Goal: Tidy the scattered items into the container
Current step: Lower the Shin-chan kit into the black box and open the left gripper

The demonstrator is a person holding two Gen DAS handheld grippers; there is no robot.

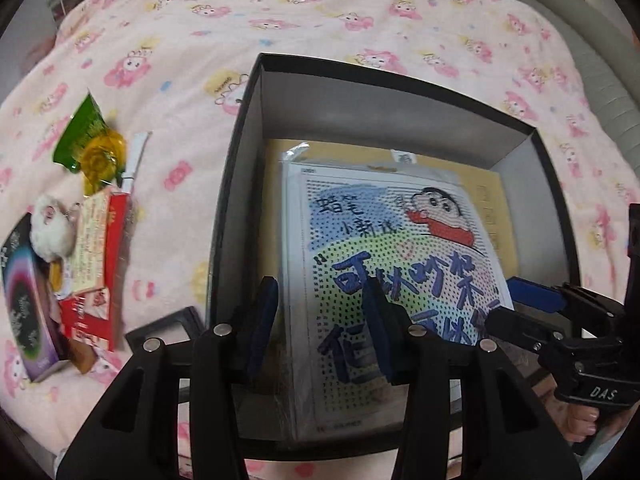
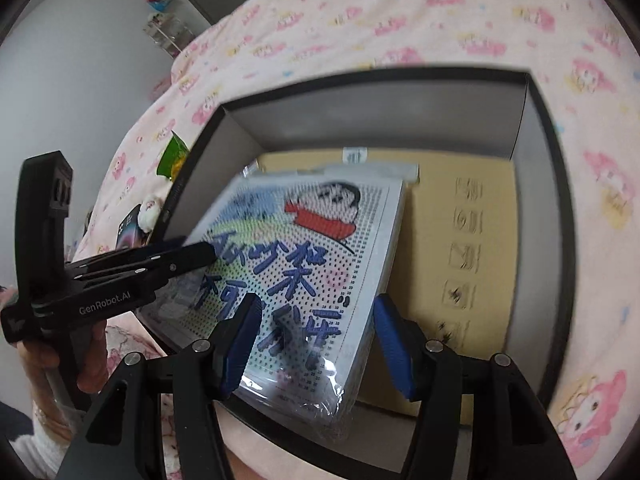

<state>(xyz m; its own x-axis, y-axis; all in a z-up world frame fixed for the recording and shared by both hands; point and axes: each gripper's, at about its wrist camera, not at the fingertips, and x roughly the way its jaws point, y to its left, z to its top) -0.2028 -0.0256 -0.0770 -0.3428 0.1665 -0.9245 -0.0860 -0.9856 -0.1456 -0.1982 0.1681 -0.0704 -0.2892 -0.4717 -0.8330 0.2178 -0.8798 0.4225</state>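
Observation:
A black box point(image 1: 236, 168) point(image 2: 532, 128) with grey walls sits on the pink bed cover. Inside lies a tan envelope point(image 1: 486, 196) point(image 2: 436, 240) and on it a plastic-wrapped cartoon picture kit point(image 1: 360, 248) point(image 2: 320, 248), tilted against the near rim. My left gripper point(image 1: 326, 324) is open above the kit's near left part. My right gripper point(image 2: 314, 344) is open over the kit's near end; it also shows in the left wrist view point(image 1: 532, 304). Scattered items lie left of the box: a green packet point(image 1: 82, 132), a yellow piece point(image 1: 100, 160), a white plush point(image 1: 50, 226), red cards point(image 1: 96, 240), a dark booklet point(image 1: 24, 292).
A small black frame point(image 1: 164, 324) lies by the box's near left corner. A white stick point(image 1: 134, 160) lies beside the yellow piece. The pink patterned cover point(image 1: 320, 12) spreads all round. A wall and a shelf point(image 2: 164, 28) stand beyond the bed's left edge.

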